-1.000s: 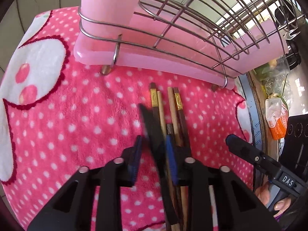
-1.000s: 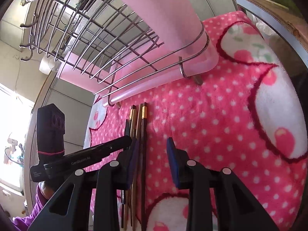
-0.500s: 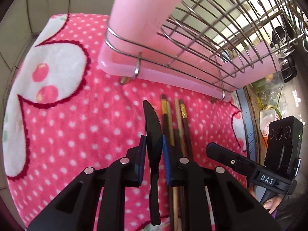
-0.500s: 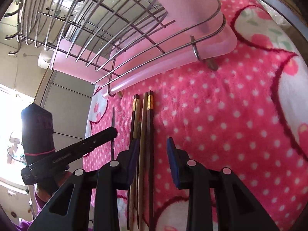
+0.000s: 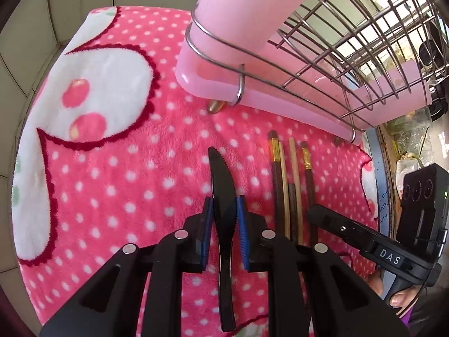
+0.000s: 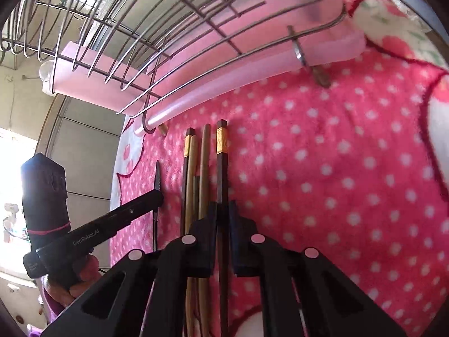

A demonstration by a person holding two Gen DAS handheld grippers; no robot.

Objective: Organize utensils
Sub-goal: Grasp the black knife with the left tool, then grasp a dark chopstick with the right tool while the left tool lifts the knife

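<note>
A black plastic knife [image 5: 221, 174] with a serrated edge sticks out forward between the blue pads of my left gripper [image 5: 224, 210], which is shut on it just above the pink dotted towel [image 5: 112, 196]. Right of it lie several chopsticks [image 5: 289, 185], dark ones with gold bands and pale wooden ones. My right gripper [image 6: 223, 213] is closing its jaws around the rightmost dark gold-banded chopstick [image 6: 221, 168], and the pads sit tight against it. The other chopsticks [image 6: 196, 174] lie just left of that grip. The left gripper [image 6: 157, 196] shows at the left of the right wrist view.
A wire dish rack [image 5: 308, 84] over a pink drip tray [image 5: 213, 84] stands at the far end of the towel [image 6: 336, 182], its small foot [image 5: 214, 106] on the cloth. Tiled wall runs behind. Bags and clutter [image 5: 407, 168] lie past the towel's right edge.
My left gripper has carried the knife leftward, away from the chopsticks. My right gripper has come down over the chopsticks and its jaws have narrowed onto the rightmost dark one.
</note>
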